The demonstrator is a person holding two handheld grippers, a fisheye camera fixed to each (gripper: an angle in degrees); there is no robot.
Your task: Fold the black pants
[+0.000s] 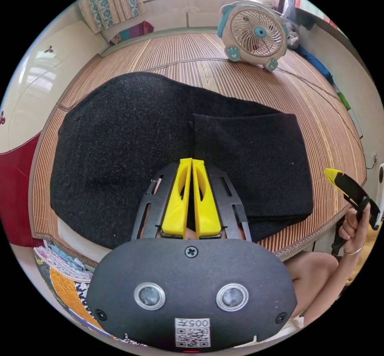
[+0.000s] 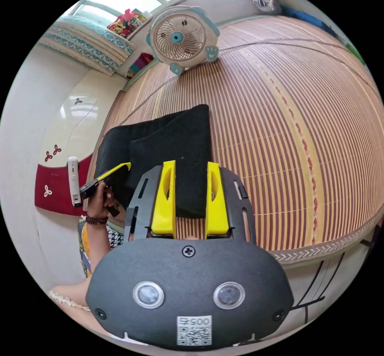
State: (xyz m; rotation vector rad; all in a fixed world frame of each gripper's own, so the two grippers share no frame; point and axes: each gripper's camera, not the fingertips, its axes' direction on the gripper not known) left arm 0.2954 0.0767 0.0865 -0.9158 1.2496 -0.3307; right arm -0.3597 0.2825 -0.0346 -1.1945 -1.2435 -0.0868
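Two yellow claws are up in the air, and neither one is holding anything. The left gripper (image 1: 191, 163) has its jaws pressed together with nothing between them, and it hangs over the near edge of the black pants (image 1: 132, 152). The right gripper (image 2: 191, 166) has its jaws spread apart with an open gap, and it sits off past one end of the pants, above the edge of the bed. The pants lie on the striped bamboo mat (image 1: 320, 116), near its front edge. They look folded into a thick flat bundle, with a smaller square flap (image 1: 248, 160) lying on top at one end. It seems the folding is far along, maybe between two folds, because both claws have let go. The next move likely needs the wide, round end to be gripped with both claws and brought over the flap end, keeping the edges lined up so the bundle stays neat. A small fan (image 1: 253, 34) with blue trim stands on the mat, well apart from the pants. Each claw body has a small square code sticker (image 1: 192, 332) with tiny marks, too small to make out.
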